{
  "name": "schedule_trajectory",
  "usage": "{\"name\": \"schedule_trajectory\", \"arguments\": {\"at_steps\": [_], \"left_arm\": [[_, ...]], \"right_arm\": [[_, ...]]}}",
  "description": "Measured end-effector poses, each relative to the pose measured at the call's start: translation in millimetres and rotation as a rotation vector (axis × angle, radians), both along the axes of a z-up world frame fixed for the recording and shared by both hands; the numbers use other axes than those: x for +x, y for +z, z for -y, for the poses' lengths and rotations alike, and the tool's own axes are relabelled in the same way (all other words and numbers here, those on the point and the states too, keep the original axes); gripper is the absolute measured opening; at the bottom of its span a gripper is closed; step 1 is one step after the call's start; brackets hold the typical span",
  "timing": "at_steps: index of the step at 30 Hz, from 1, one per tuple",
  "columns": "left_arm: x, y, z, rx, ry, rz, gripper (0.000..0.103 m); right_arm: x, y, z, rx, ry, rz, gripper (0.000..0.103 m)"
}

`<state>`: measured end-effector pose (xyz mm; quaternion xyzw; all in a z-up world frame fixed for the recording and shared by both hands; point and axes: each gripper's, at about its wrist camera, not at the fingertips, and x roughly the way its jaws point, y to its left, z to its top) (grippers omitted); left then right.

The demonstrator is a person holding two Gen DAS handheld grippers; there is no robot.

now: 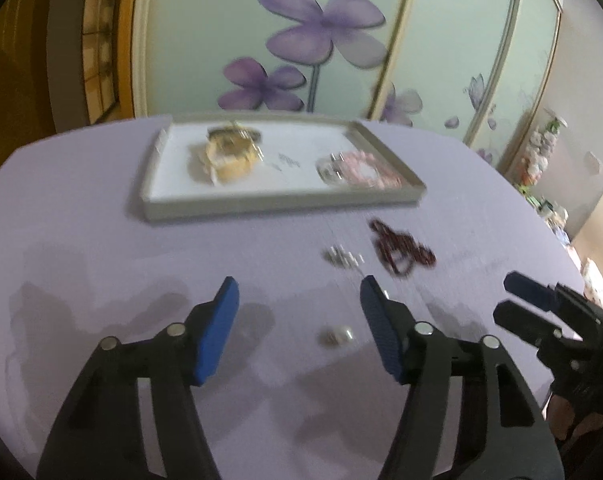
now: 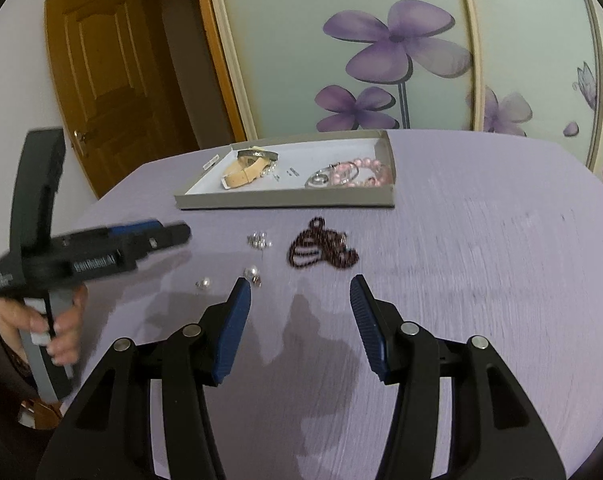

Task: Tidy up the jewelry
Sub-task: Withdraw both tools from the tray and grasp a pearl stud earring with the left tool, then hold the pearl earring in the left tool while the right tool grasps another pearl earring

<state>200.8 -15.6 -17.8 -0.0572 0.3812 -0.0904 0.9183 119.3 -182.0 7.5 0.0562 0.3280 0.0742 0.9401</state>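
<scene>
Roughly half done, I judge: tray (image 2: 285,200) at frame centre holds watch (image 2: 245,174) and pink beads (image 2: 365,172); dark necklace (image 2: 321,250) and earrings (image 2: 259,240) wait on the surface (image 2: 481,280). Both my hand-held grippers, left (image 1: 299,292) and right (image 2: 299,292), are spread, empty.

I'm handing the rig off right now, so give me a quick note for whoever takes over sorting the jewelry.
Left gripper: open, empty, over the purple table.
Right gripper: open, empty.
Done: beige watch, pink bead bracelet and a silver ring-shaped piece lie in the grey tray.
Left: dark bead necklace in a heap on the table in front of the tray, a cluster of small silver pieces beside it, and two pearl-like pieces nearer the grippers. All go to the tray.
</scene>
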Motion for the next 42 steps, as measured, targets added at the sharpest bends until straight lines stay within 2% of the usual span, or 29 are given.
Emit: {"name": "schedule_trajectory", "arguments": {"at_steps": [9, 16, 19, 23, 31, 37, 39, 42], "left_arm": [[-9, -13, 27, 0.035, -0.027, -0.033, 0.052], [2, -24, 41, 0.076, -0.036, -0.106, 0.035], [3, -25, 43, 0.094, -0.019, -0.105, 0.030], [3, -25, 45, 0.121, -0.007, -0.106, 0.016], [5, -23, 36, 0.112, 0.017, -0.102, 0.016], [12, -6, 4, 0.092, 0.086, -0.062, 0.016], [13, 2, -7, 0.083, 0.103, -0.042, 0.016], [16, 15, -23, 0.072, 0.129, -0.011, 0.016]], "right_arm": [[-20, -8, 6, 0.032, -0.017, 0.000, 0.055], [-25, -7, 10, 0.041, -0.025, 0.009, 0.056], [-26, -6, 11, 0.042, -0.025, 0.013, 0.056], [-27, -5, 11, 0.045, -0.027, 0.016, 0.059], [-24, -3, 5, 0.043, 0.002, 0.016, 0.059], [-9, -3, -12, 0.018, 0.048, -0.001, 0.059], [0, -4, -20, 0.000, 0.064, -0.020, 0.058], [13, -7, -31, -0.031, 0.084, -0.050, 0.050]]}}
